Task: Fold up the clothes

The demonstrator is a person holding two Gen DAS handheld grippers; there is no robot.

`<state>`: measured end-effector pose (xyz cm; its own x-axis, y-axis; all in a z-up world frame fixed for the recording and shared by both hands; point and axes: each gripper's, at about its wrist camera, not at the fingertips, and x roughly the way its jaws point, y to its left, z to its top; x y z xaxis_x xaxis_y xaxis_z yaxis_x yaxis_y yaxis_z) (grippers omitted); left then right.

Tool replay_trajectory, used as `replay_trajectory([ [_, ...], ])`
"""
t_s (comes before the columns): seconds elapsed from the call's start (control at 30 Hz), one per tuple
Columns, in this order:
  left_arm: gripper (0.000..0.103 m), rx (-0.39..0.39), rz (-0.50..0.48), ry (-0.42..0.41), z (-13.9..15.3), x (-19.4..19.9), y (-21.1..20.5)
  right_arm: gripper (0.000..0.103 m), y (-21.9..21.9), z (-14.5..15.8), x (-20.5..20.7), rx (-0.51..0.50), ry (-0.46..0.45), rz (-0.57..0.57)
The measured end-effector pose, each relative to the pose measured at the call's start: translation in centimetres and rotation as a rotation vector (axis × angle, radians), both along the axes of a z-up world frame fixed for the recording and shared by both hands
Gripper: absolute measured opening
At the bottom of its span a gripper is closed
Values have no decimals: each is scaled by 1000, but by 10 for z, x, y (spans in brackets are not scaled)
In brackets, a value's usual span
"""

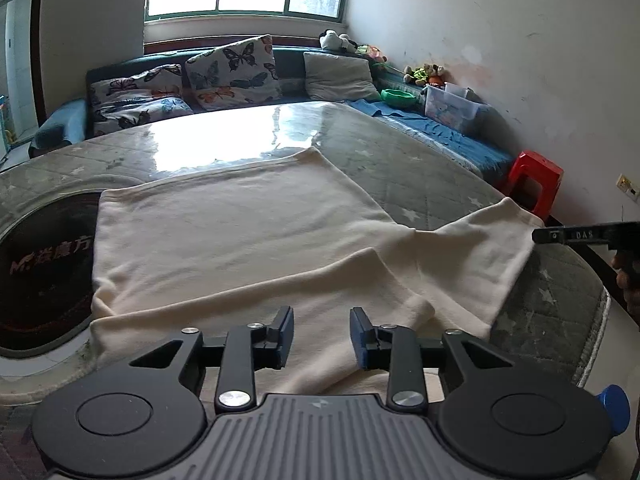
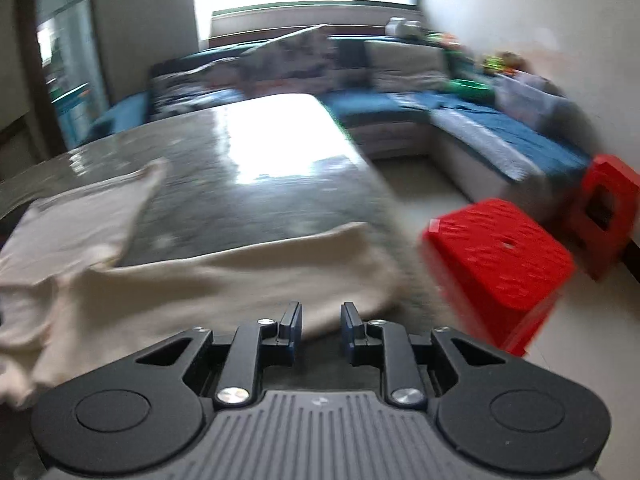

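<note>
A cream long-sleeved garment (image 1: 240, 232) lies spread on a grey quilted surface (image 1: 400, 160). One sleeve is folded across its near part and the other reaches out to the right. My left gripper (image 1: 322, 320) hovers over the folded sleeve, open, with only cloth showing behind the gap. In the blurred right wrist view, my right gripper (image 2: 320, 312) is open at the near edge of the garment's (image 2: 200, 284) outstretched sleeve, gripping nothing. A black bar of the right tool (image 1: 580, 235) and part of a hand (image 1: 628, 276) show at the sleeve's end.
A black round logo patch (image 1: 44, 264) lies left of the garment. A red stool (image 2: 496, 252) stands just off the surface's right edge, a second one (image 2: 608, 208) behind it. A blue sofa with butterfly cushions (image 1: 232, 72) and a clear box (image 1: 450, 106) line the back.
</note>
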<state>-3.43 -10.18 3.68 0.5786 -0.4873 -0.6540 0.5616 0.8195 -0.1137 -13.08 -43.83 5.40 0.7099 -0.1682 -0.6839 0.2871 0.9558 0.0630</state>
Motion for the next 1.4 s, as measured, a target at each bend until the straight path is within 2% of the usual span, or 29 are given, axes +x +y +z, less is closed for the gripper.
replay_trajectory([
  [0.03, 38, 4, -2, 0, 0, -1, -1, 29, -6, -2, -1, 9, -8, -23],
  [0.2, 39, 19, -2, 3, -2, -2, -3, 29, -28, -8, -3, 65, -46, -101],
  [0.33, 44, 22, -2, -5, 0, -4, -5, 29, -31, -15, 3, 57, -47, -117],
  [0.4, 45, 24, -7, -6, 1, -6, -8, 25, -30, -16, 4, 45, -50, -115],
  [0.43, 45, 24, -11, -7, 1, -7, -9, 13, -29, -16, 5, 45, -50, -116],
  [0.47, 48, 26, -13, -8, 1, -8, -11, 7, -29, -16, 6, 44, -50, -117],
  [0.57, 50, 27, -26, -12, 2, -10, -16, 4, -33, -13, 3, 58, -65, -123],
  [1.0, 52, 35, -102, -11, -4, -17, -50, 4, -24, 37, -17, 85, -223, -62],
  [1.2, 52, 40, -120, -12, -11, -17, -60, 3, -9, 67, -20, 85, -294, 7],
  [1.4, 52, 29, -139, -17, -13, -23, -56, 3, 26, 101, -18, 70, -352, 137],
])
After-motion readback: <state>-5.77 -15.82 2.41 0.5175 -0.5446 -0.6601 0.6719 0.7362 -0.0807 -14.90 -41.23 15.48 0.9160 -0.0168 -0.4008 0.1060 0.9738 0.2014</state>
